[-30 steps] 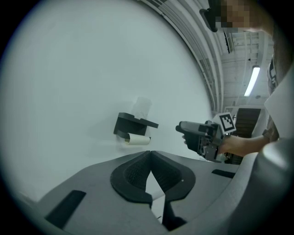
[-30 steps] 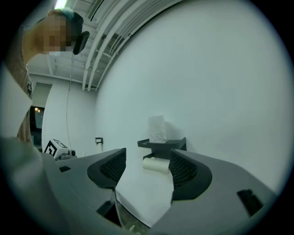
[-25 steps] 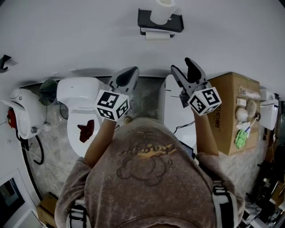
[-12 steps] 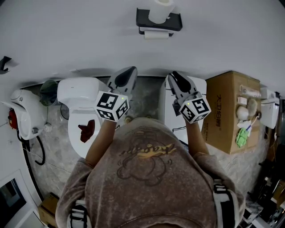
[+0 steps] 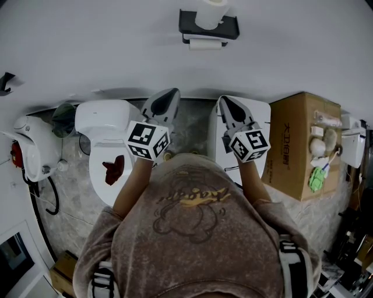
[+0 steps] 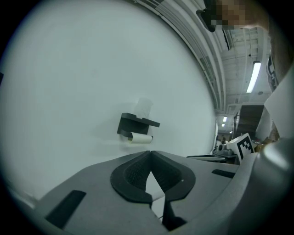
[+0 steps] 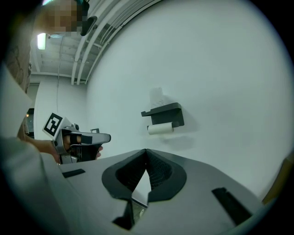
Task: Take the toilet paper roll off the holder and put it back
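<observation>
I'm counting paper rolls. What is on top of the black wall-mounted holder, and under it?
A white paper roll stands upright on the black holder's shelf; a second white roll lies level beneath it. Whatever carries that lower roll is hidden by it.

Right claw (image 5: 225, 102) lower, tips newly together

Even indoor light, fisheye-warped edges

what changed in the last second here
The right claw came down and in toward the left claw, and it has just been closing to shut, with nothing in it. The left claw stayed shut and in place; the paper roll stays on its holder, untouched.
</observation>
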Available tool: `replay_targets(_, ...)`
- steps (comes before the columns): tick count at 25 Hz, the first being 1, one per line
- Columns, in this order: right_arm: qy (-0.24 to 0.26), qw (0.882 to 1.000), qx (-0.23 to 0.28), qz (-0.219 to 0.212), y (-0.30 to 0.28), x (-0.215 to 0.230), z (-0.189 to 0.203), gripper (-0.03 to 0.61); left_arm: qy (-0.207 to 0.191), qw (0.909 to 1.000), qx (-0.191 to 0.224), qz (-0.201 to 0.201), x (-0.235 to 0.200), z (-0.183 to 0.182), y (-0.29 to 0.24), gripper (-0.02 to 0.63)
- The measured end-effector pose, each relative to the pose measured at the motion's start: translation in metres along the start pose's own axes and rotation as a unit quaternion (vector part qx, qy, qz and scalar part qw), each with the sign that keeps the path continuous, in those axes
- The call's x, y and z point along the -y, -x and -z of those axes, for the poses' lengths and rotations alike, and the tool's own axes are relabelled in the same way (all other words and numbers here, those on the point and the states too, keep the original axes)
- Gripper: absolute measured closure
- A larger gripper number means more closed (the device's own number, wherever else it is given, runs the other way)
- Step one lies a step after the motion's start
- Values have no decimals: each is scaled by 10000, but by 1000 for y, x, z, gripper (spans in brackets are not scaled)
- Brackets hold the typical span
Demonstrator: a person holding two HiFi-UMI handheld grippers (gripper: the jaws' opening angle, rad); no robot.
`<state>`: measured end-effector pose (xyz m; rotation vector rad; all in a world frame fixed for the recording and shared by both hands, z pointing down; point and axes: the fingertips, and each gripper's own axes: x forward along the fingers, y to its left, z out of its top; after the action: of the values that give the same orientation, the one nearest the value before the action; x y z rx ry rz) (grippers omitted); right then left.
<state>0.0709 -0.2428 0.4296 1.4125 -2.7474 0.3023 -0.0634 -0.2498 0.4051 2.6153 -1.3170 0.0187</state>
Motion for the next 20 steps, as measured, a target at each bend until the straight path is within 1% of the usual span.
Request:
replay_targets(5,45,9999,88,-23,1,-3,-3,580,8,10000,-27,6,1,2,2,594)
replay_targets(20,50,9999,128,-31,5,-4,-9,580,63,9999,-81,0,2,3,7,594)
